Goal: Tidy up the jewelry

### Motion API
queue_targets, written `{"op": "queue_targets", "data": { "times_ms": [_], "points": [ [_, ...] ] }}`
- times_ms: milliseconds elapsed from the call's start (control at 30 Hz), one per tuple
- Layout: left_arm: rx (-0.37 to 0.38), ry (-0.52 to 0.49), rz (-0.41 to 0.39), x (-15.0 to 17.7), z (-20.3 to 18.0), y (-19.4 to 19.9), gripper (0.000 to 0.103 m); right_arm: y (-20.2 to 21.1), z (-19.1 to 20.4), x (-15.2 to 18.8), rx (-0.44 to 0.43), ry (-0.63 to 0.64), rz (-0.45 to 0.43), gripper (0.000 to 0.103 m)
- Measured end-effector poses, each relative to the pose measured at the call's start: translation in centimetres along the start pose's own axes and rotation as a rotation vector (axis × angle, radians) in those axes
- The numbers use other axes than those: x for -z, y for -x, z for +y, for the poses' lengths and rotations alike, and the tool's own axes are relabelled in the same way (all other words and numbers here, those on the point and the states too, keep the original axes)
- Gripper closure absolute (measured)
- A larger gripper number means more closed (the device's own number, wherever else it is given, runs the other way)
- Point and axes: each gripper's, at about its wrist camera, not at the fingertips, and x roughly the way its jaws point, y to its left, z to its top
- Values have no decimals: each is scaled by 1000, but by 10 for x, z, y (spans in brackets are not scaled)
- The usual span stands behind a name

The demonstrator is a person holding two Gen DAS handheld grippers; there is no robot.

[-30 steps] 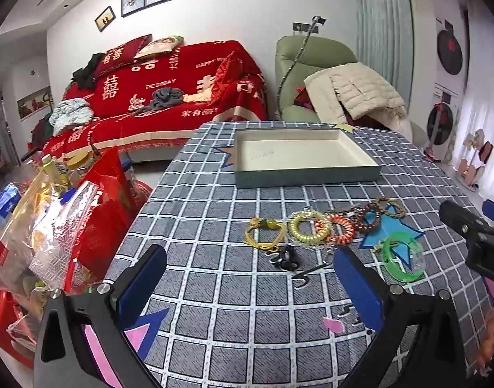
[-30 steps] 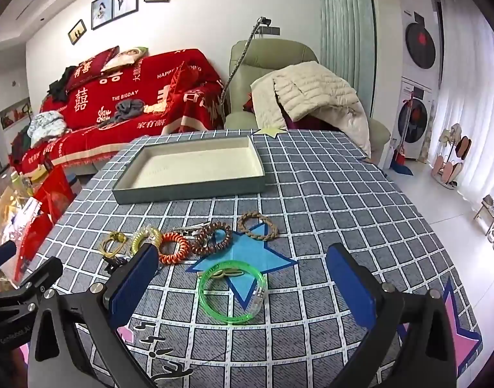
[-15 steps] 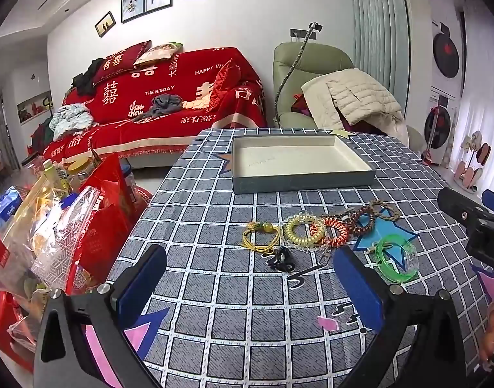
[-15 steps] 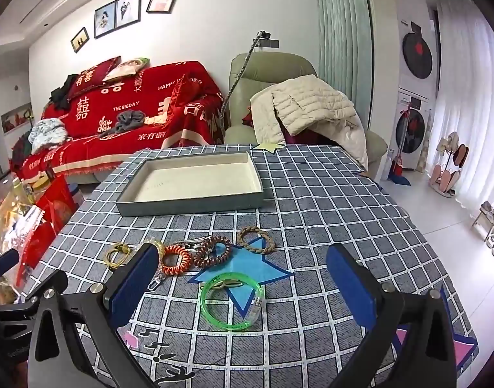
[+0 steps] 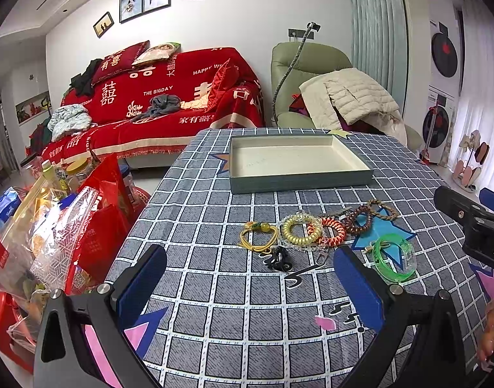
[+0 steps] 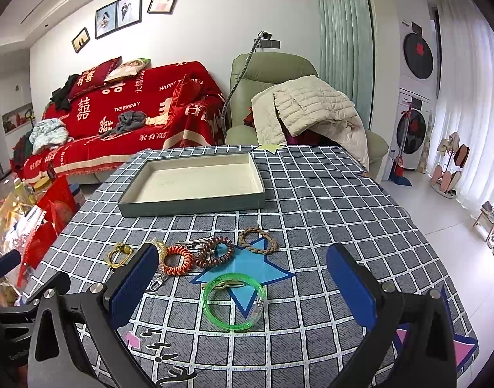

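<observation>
Both tongs hanging wide over a row of bracelets and hair ties on the checked worktop.

Nearest, the left tongs and right tongs are hovering level above the worktop, blue pads spread wide and gripping nothing. Between the right pads a clear green bangle is lying flat on a blue star. Just past it a row is lying across the cloth: yellow cord bracelet, black clip in front, pale yellow coil tie, orange coil tie, dark brown coil tie and braided tan ring, several overlapping or touching. Farther back, well apart from them, a shallow grey tray with a cream inside is sitting on the worktop.
</observation>
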Motion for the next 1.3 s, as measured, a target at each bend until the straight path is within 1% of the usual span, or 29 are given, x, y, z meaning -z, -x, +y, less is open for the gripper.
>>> {"op": "queue_targets", "data": {
  "times_ms": [400,833,1300],
  "points": [
    [0,10,5,0,0,1,0,0,1,-1,-4,-7,-3,0],
    [-1,32,25,0,9,-6,0,1,1,0,-4,-15,-2,0],
    [1,32,26,1,9,-7,0,0,-3,2,-5,-24,5,0]
  ]
}}
